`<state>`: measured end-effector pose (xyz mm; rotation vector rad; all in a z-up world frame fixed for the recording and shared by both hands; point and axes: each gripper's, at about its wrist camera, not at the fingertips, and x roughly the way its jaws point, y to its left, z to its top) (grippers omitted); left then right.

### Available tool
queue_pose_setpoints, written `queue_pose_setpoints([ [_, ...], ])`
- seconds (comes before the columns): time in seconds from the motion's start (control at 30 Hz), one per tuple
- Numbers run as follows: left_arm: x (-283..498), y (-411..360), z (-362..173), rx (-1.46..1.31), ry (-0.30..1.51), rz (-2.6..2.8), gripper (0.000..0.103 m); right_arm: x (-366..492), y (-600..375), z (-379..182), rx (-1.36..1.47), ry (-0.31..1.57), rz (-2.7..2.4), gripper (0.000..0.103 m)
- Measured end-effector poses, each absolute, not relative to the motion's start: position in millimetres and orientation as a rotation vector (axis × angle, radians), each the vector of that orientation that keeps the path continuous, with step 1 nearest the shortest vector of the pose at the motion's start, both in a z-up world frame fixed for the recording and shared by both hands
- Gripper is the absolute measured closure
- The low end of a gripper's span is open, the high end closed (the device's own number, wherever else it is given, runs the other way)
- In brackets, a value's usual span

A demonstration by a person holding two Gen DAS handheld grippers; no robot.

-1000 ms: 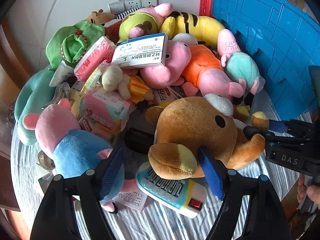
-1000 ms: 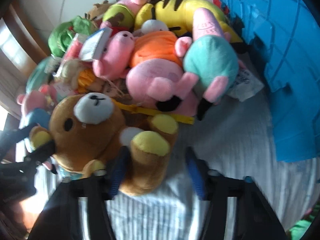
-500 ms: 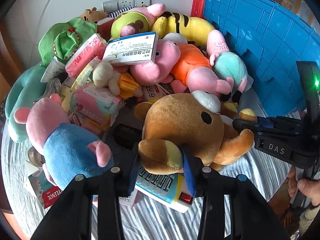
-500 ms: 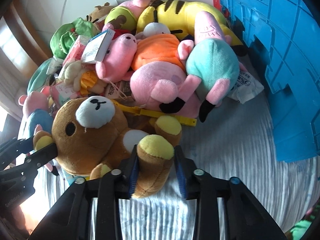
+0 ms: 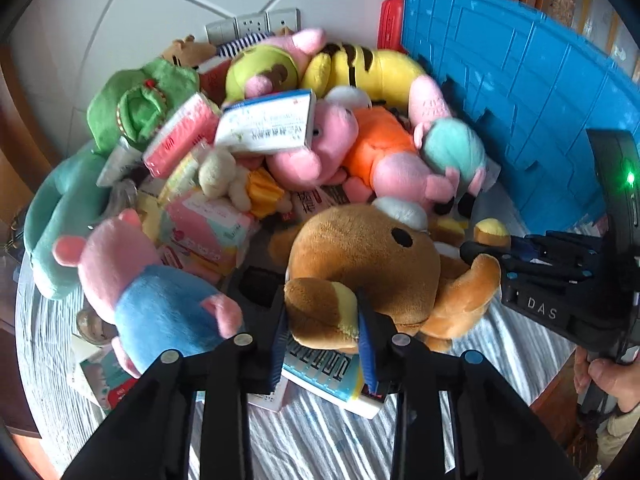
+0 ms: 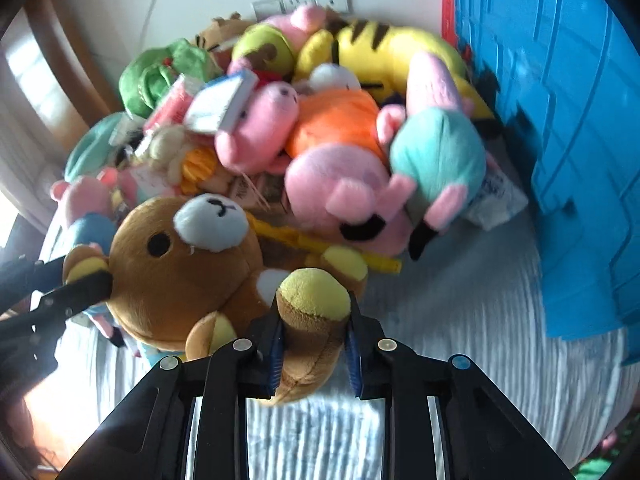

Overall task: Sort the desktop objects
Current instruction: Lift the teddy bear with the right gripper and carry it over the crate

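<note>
While both jaws pinch it, brown bear [image 5: 360,256] spans grippers.

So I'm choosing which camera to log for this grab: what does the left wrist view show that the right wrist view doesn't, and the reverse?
Left wrist only: the left hand-held gripper shut on the brown bear's ear, the power strip under the bear, and the person's hand on the right tool.

Right wrist only: the right hand-held gripper shut on the bear's yellow-soled foot, the yellow ruler behind the bear, and the bear's muzzle face-on.

Both: the bear, the toy pile, the blue crate and the striped cloth.
</note>
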<state>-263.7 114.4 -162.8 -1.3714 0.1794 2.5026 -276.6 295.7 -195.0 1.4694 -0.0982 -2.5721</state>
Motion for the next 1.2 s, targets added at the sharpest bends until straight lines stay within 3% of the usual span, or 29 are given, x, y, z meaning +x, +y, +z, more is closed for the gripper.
queue_pose_setpoints([
  [0.7,-274,122,-13,-0.932,0.154,2.652,0.073,-281,298,-15,0.999,0.168,-2.801,0.079],
  [1.2,-297,237,105,-0.628,0.246,2.600,0.073,-268,399,111,0.701,0.207,-3.040,0.079],
])
